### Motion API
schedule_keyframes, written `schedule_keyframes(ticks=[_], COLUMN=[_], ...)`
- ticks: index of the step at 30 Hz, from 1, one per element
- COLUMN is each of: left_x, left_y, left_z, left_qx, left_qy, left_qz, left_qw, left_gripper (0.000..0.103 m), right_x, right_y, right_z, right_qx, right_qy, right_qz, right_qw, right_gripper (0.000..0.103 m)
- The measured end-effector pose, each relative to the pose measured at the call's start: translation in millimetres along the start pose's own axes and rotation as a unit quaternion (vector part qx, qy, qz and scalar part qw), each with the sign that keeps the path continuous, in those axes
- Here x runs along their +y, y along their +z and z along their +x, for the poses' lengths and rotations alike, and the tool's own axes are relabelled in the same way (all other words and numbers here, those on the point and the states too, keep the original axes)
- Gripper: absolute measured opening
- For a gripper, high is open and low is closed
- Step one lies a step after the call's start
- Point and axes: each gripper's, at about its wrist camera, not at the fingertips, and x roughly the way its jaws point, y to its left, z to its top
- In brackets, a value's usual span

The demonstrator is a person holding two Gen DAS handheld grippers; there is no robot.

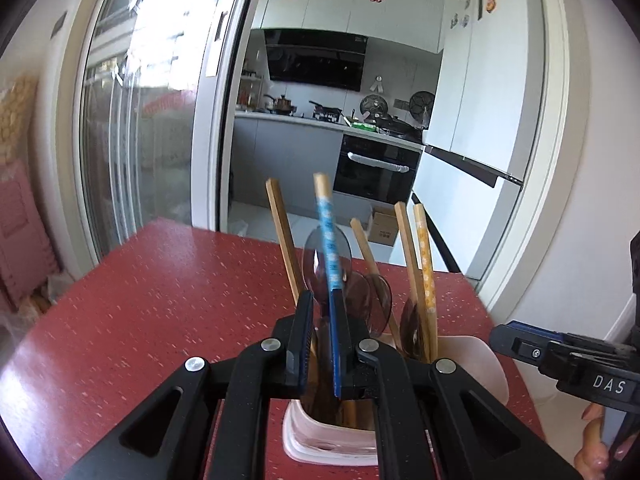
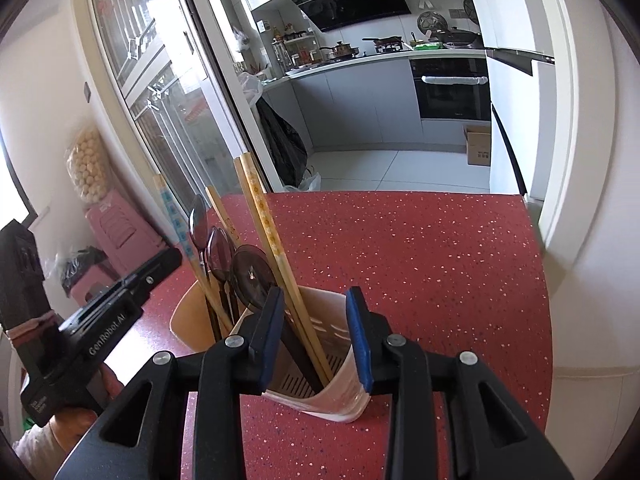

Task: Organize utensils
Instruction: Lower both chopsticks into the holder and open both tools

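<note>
Nearest in the left wrist view, the left claw point(image 1: 322, 312) is pressed together on a blue-patterned chopstick point(image 1: 329, 240), which stands steeply over the pink utensil holder point(image 1: 472, 344), its lower end hidden behind the pads. In the right wrist view, the right claw point(image 2: 316, 312) is spread, with the holder's near wall and the yellow-patterned chopsticks point(image 2: 264, 216) between its pads, nothing pinched. Beyond, brown spoons point(image 1: 368, 292) and plain wooden chopsticks point(image 1: 282, 232) lean in the holder on the red tabletop point(image 1: 160, 300). The risk, as I judge it: the light holder may tip or slide if the chopstick is pushed in at an angle or catches on the spoon bowls, since the right claw is not steadying it.
</note>
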Motion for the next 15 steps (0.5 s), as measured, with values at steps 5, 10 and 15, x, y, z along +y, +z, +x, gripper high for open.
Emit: schedule_keyframes(ticks=[5,10,15], left_x=[-5,-8,-2], left_y=[1,1,-1], left_z=[-5,-12,-14], left_qx=[0.0,-0.004,0.009], left_qy=[0.008,0.025,0.025], left_qz=[0.013,0.027,0.024], left_qw=[0.9999,0.9993,0.9994], left_gripper=[0.037,0.037,0.037], right_x=[0,3,7], right_y=[-1,0,0], right_z=[-2,-4,-4], right_qx=[0.004,0.007,0.01], right_qy=[0.002,0.0,0.001], right_qz=[0.01,0.007,0.004], right_qw=[1.0,1.0,1.0], right_gripper=[0.036,0.04,0.044])
